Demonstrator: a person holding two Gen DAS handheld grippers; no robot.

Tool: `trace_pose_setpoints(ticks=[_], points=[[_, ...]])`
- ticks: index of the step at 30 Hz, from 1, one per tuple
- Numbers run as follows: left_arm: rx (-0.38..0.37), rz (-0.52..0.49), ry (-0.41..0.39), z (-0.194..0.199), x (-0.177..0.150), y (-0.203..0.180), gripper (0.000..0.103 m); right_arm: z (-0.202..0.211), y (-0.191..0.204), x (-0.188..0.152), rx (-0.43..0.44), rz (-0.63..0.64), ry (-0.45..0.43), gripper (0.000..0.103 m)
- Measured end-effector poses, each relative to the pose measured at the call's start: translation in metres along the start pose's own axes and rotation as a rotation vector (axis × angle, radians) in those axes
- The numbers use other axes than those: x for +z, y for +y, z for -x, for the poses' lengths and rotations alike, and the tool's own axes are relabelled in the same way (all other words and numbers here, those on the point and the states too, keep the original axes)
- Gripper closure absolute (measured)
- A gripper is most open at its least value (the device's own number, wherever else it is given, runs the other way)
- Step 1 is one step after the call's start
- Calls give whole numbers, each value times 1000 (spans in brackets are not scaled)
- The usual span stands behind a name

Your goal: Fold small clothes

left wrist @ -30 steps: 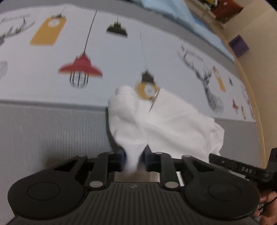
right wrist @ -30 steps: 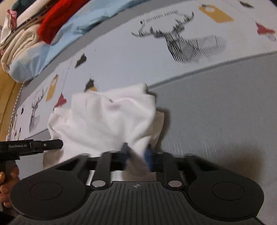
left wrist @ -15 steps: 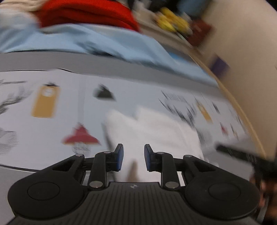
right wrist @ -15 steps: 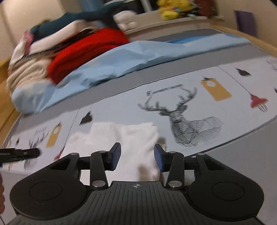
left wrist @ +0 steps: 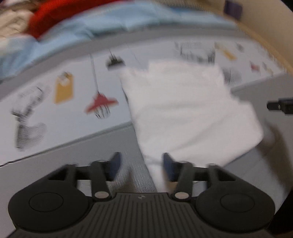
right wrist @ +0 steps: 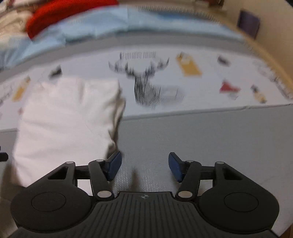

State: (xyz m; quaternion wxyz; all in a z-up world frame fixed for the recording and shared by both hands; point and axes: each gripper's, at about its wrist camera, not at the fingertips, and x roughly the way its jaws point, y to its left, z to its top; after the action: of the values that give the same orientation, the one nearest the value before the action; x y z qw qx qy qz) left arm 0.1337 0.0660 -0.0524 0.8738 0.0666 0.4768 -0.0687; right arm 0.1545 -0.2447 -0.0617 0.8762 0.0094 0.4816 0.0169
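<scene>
- Both views are smeared by motion blur, so fine detail is lost
- In my left wrist view, the left gripper (left wrist: pixel 141 164) sits at the bottom centre of the frame, its jaws apart and opening
- The white garment (left wrist: pixel 186 109), folded into a rough block, fills the centre and right of that frame; its near corner runs down into the gap, close to the blue pad on the right, and neither pad presses on it
- It lies across the line where the grey mat (left wrist: pixel 91 155) meets the printed mat (left wrist: pixel 60 95) of lamps and deer
- At the right edge of that frame I see a dark tip of the right gripper (left wrist: pixel 280 106), just beyond the cloth
- In my right wrist view, the right gripper (right wrist: pixel 144 166) has its jaws apart and opening, with bare grey mat between them
- There the garment fills the left half of the frame, its edge just above the left pad
- A pale blue cloth (right wrist: pixel 109 25) and something red (right wrist: pixel 60 12) lie along the top of the frame, well apart from the garment
</scene>
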Motion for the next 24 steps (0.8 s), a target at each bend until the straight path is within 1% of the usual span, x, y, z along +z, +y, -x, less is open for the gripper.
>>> trace_pose_setpoints(ticks=[1,2,4,5,7,9,11,12,14,15,16,18,20,21,24], points=[[5,16,-43,15,-3,0,23,17,0,-3,7,-4,-32,36],[17,30,-86,31,-8,-5,18,34,1,-8,11,0,-61,26],[28,48,-161,62,-19,-16,18,61,4,-18,9,17,-116,13],[27,61,-193,77,-28,-22,18,75,6,-25,7,22,-142,12],[17,96,-232,100,-45,-31,16,95,8,-37,7,17,-172,11],[7,141,-253,115,-62,-40,15,112,9,-55,4,11,-191,9],[20,189,-272,126,-85,-48,13,121,14,-69,-1,3,-200,9],[27,204,-271,130,-95,-51,13,124,17,-75,8,0,-199,8],[28,234,-239,128,-111,-56,13,128,22,-85,35,-19,-192,6],[23,239,-218,127,-115,-57,13,127,24,-92,41,-28,-183,6],[24,238,-214,128,-117,-58,13,127,27,-98,45,-28,-173,6],[64,225,-250,129,-116,-59,13,127,30,-104,51,-33,-155,6],[111,216,-284,126,-115,-59,13,129,32,-105,57,-36,-163,6],[121,224,-279,124,-115,-58,13,129,34,-105,55,-33,-165,6],[120,247,-248,117,-113,-57,13,126,40,-106,50,-26,-154,6]])
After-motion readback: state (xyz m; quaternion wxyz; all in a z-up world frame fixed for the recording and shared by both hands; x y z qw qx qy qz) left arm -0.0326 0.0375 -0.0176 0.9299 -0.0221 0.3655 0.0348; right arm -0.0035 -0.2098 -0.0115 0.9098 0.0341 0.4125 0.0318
